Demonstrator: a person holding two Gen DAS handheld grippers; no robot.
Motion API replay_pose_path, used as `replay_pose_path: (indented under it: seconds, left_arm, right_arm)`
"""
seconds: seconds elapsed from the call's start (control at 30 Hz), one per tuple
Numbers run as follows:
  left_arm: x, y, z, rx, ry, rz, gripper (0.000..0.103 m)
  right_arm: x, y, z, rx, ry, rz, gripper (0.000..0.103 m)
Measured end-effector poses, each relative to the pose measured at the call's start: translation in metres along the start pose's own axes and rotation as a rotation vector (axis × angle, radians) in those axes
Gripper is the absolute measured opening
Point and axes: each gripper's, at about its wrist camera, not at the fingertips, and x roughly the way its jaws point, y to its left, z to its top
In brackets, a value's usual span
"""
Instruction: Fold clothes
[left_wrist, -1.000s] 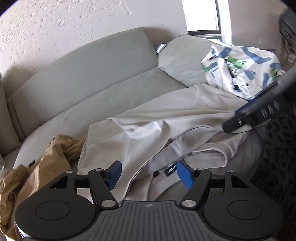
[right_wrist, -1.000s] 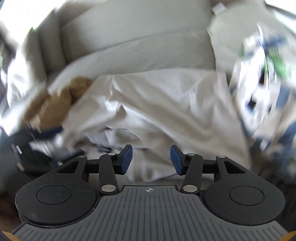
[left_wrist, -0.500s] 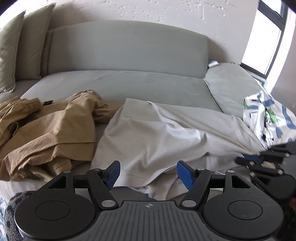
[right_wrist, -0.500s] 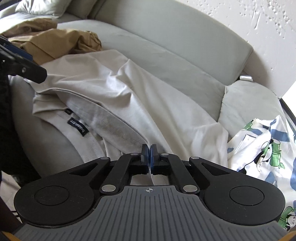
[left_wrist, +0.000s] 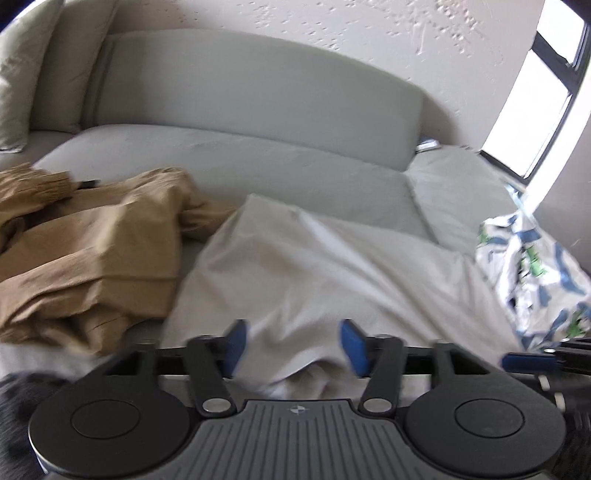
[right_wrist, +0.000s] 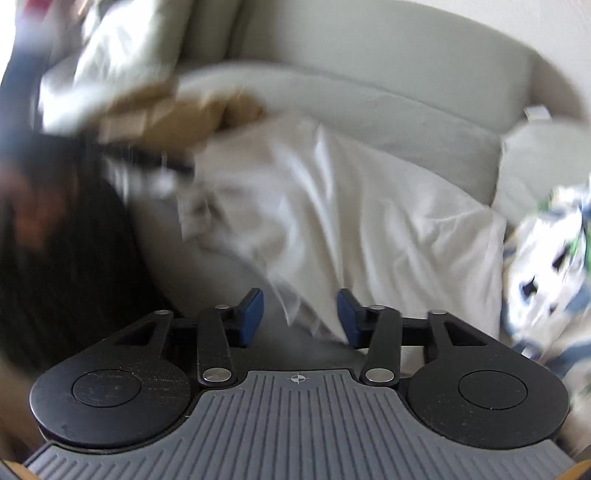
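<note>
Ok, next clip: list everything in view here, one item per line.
sofa: one, grey-green, fills the background
pillow: one, pale, sofa's left end
tan garment: one, crumpled, on seat at left
white garment: one, spread mid-seat
printed cloth: one, white with blue and green, right
window: one, bright, upper right
left gripper: black, blue pads, jaws closing over the white garment's edge
right gripper: same colours, jaws opening, cloth edge between them

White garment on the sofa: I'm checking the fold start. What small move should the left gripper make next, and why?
Probably ease the closing left gripper forward and pinch: the white garment's near edge sits bunched between its jaws, and the pads do not press it yet.
</note>
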Motion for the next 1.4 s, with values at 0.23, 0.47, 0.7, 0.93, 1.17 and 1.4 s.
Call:
replay_pose_path:
  seconds: [0.23,0.47,0.7,0.93,1.17,1.4]
  left_arm:
    - [0.053,-0.027,-0.017,0.239,0.204,0.144,0.019]
    - [0.015,-0.013,-0.003,0.346,0.254,0.237,0.018]
    - [0.026,-0.005,0.072,0.123,0.060,0.147,0.063]
    - [0.091,0.017,0.122,-0.020,0.104,0.144,0.061]
    - [0.144,0.031,0.144,-0.010,0.122,0.164,0.055]
    - [0.187,0.043,0.153,-0.031,0.200,0.066,0.039]
  right_arm:
    - [0.054,-0.043,0.017,0.390,0.004,0.000,0.011]
    - [0.042,-0.052,-0.001,0.419,0.147,0.009,0.021]
    - [0.008,-0.128,0.025,0.687,-0.110,-0.114,0.041]
    - [0.057,-0.188,0.032,0.961,-0.107,-0.094,0.041]
    - [0.091,-0.219,0.038,1.049,-0.089,-0.141,0.041]
    - [0.112,-0.243,0.039,1.129,-0.066,-0.109,0.039]
